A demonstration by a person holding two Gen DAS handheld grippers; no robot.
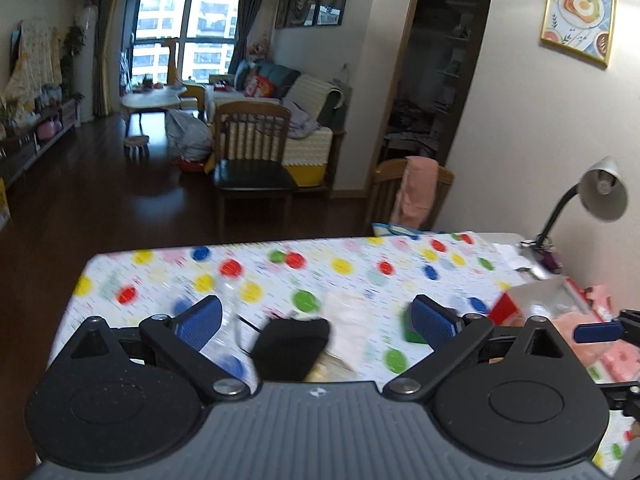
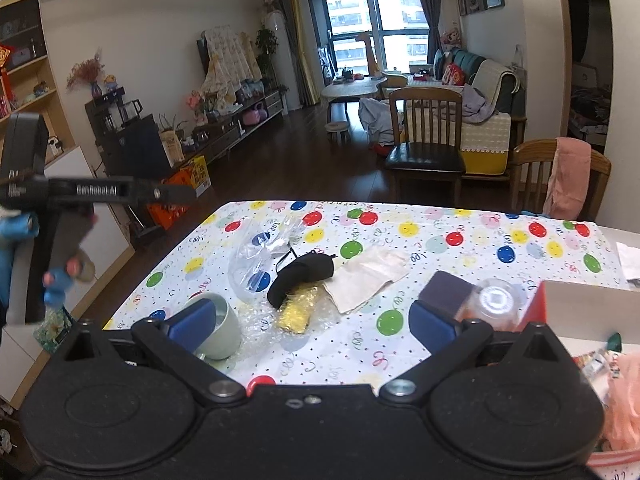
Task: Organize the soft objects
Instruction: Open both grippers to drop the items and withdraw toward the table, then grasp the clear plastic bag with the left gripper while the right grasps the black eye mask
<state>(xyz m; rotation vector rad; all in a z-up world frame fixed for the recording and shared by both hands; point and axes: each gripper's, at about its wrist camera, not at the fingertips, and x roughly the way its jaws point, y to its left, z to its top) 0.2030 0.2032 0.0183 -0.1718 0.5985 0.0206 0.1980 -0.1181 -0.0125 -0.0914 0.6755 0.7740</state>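
A black eye mask [image 1: 292, 344] lies on the dotted tablecloth [image 1: 360, 264], low between the wide-apart fingers of my left gripper [image 1: 316, 320], which is open and touches nothing. A cream cloth [image 1: 348, 312] lies just right of the mask; this view is blurred. In the right wrist view the same eye mask [image 2: 302, 276], the cream cloth [image 2: 370, 276] and a yellow item in bubble wrap [image 2: 298, 310] sit ahead of my right gripper [image 2: 312, 326], which is open and empty. A pink soft thing [image 2: 624, 400] lies at the far right.
A green cup [image 2: 222, 328] stands by the right gripper's left finger. A clear bag [image 2: 260, 256] lies beyond it. A capped bottle [image 2: 496, 304] and a red-and-white box [image 2: 580, 304] stand to the right. The left gripper [image 2: 172, 193] hangs off the table's left side. A desk lamp [image 1: 600, 192] stands at the back right.
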